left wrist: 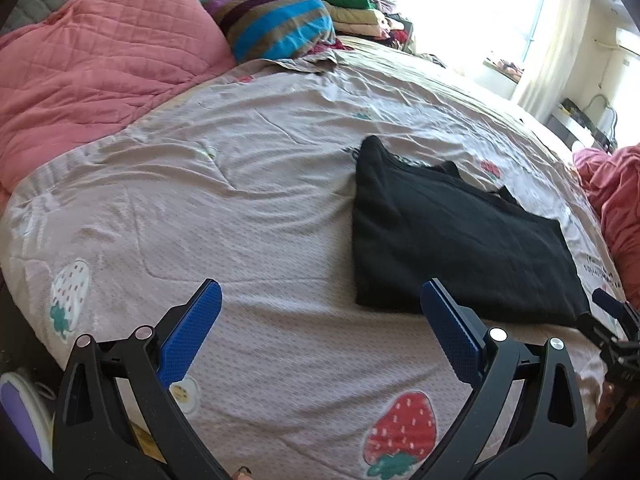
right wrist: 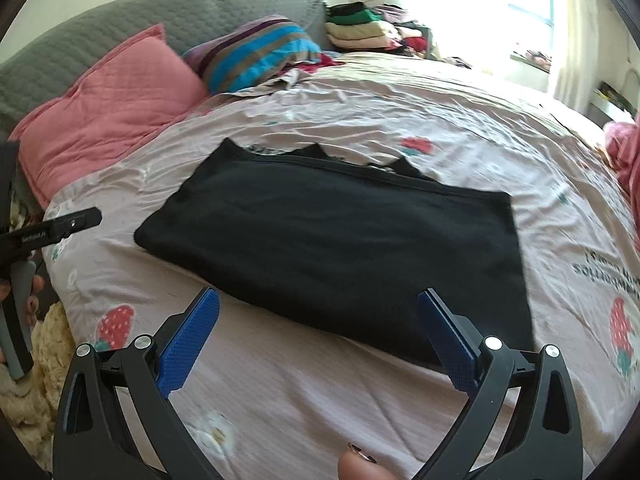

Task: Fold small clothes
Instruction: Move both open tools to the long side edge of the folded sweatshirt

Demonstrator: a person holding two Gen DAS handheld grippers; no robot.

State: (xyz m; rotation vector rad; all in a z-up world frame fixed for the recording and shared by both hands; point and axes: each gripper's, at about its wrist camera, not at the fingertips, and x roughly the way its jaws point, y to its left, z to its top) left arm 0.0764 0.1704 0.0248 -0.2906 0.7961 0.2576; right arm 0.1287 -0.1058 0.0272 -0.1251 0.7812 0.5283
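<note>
On the bed (right wrist: 280, 400), over a pale pink bedspread (left wrist: 240, 200) printed with strawberries, lies a black garment (right wrist: 332, 236), folded flat into a rough rectangle. In the right wrist view its long axis runs from left to right across the frame, sloping slightly down toward the right, with the near edge closest to the camera. Along its far edge three small dark points of fabric stick out toward the head of the bed, so that edge is less tidy than the others. In the left wrist view the same garment (left wrist: 460, 240) sits to the right of centre, and its length runs from the upper left toward the lower right.

The right tool (right wrist: 318, 300) has its jaws spread wide with nothing between them; its blue pads (right wrist: 188, 344) sit over the bedspread at the near edge of the garment, and the right-side pad overlaps the cloth in the picture, though contact cannot be judged. The left tool (left wrist: 320, 294) is also spread wide and empty, over bare bedspread just left of the garment's near corner.

At the head of the bed lie a pink quilted pillow (left wrist: 100, 60) and a striped pillow (left wrist: 276, 24) against a grey headboard (right wrist: 140, 20). A stack of folded clothes (right wrist: 360, 28) stands beyond them, near a bright window (left wrist: 480, 12).
</note>
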